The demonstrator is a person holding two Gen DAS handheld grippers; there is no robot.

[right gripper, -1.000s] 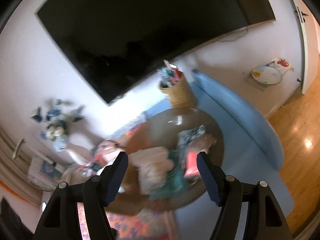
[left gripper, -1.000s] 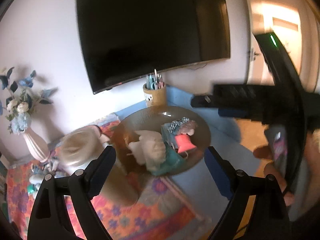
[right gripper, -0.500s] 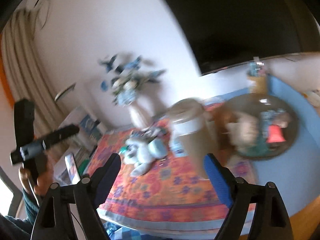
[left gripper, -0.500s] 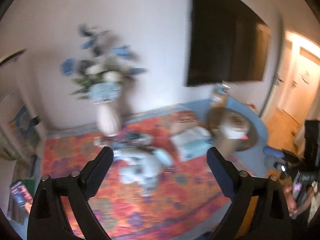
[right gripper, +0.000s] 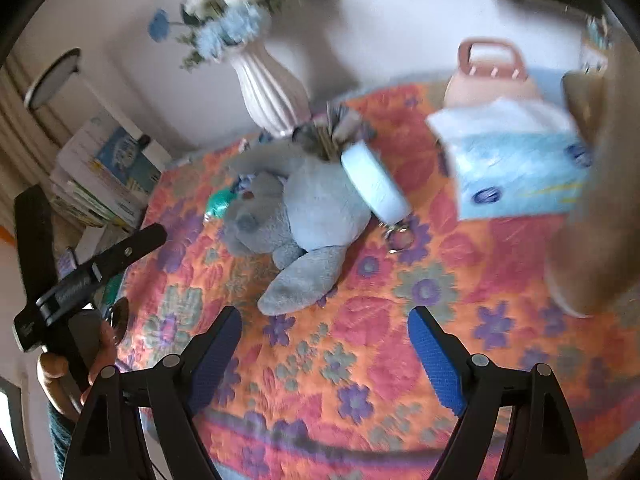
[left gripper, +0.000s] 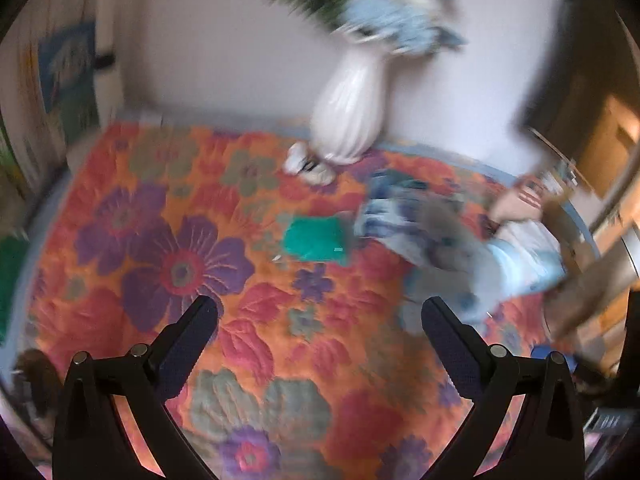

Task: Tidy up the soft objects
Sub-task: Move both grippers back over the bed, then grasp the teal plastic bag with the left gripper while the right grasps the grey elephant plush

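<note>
A grey-blue plush toy (right gripper: 304, 216) lies on its side on the orange floral quilt (right gripper: 360, 340), just beyond my right gripper (right gripper: 326, 320). That gripper is open, angled down, with nothing between its blue pads. A pale blue roll (right gripper: 376, 184) rests against the plush. In the left wrist view the plush (left gripper: 436, 248) is a blur at the right. A green pouch (left gripper: 316, 240) lies ahead of my left gripper (left gripper: 320, 312), which is wide open and empty above the quilt (left gripper: 240, 360).
A white ribbed vase (right gripper: 272, 92) of blue flowers stands at the wall behind the plush. A blue tissue pack (right gripper: 516, 172), a pink bag (right gripper: 488, 76) and a tan cylinder (right gripper: 592, 200) sit to the right. A hand (right gripper: 56, 368) holds the other device at the left edge.
Both views have swung left and down, from the round tray under the television to the floral quilt with the plush. Both pairs of jaws stand a little wider than a second ago.
</note>
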